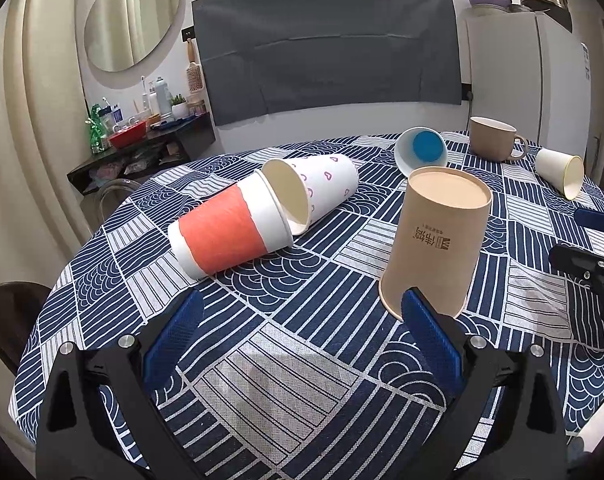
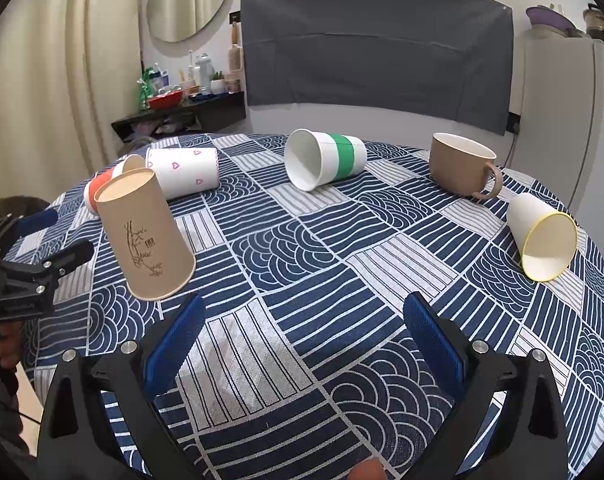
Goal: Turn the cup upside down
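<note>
While both tools hang low over the patterned tablecloth [image 1: 302, 360], the left gripper [image 1: 302, 340] has its blue pads spread wide with nothing between them, and the right gripper [image 2: 302, 340] is spread just as wide and empty. Nearest the left gripper, the brown paper cup [image 1: 433, 236] stands mouth-down on the cloth, its base uppermost; the left gripper's right pad [image 1: 429, 332] overlaps its lower rim in that view, though contact cannot be judged. Behind and to the left, a red-banded cup [image 1: 226, 232] lies on its side, mouth to mouth with a heart-print cup [image 1: 321, 188]. Farther back, a green-banded cup [image 2: 325, 160] lies tipped over mid-table. A yellow-rimmed white cup [image 2: 541, 236] lies on its side toward the right edge, and beyond it a tan mug [image 2: 461, 166] stands upright.
</note>
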The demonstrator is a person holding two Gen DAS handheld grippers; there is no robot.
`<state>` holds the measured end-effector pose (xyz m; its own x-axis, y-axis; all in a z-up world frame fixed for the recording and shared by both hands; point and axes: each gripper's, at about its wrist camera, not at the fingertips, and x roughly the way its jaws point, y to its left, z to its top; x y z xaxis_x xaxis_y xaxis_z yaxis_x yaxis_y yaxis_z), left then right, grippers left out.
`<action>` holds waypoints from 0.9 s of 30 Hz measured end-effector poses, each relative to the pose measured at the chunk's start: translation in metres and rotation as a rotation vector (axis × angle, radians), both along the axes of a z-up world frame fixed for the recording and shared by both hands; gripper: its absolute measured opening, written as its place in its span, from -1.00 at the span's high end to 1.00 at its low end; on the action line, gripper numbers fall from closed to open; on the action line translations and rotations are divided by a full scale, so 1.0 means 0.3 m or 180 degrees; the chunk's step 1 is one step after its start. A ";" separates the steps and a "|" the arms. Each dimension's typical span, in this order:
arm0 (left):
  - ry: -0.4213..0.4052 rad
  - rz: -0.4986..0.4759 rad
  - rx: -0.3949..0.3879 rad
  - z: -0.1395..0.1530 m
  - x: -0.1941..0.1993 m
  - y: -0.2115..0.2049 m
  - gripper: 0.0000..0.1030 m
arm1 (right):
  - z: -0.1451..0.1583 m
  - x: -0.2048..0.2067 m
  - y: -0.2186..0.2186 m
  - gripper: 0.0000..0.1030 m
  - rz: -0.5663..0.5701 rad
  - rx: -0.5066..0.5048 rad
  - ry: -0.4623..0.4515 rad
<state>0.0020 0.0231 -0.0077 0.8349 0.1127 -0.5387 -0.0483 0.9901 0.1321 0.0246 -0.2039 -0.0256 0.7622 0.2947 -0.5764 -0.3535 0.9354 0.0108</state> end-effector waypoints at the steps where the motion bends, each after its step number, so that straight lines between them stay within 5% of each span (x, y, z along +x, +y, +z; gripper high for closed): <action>1: 0.0000 0.0003 -0.0002 0.000 -0.002 0.000 -0.89 | 0.000 0.000 0.000 -0.85 -0.0005 0.0002 0.0000; 27: -0.0002 -0.0022 0.0036 -0.001 -0.003 -0.007 -0.89 | -0.007 -0.001 0.002 -0.85 -0.0002 0.0005 0.0035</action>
<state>0.0011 0.0209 -0.0081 0.8361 0.1130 -0.5369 -0.0415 0.9888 0.1434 0.0242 -0.2034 -0.0277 0.7559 0.2951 -0.5844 -0.3528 0.9356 0.0161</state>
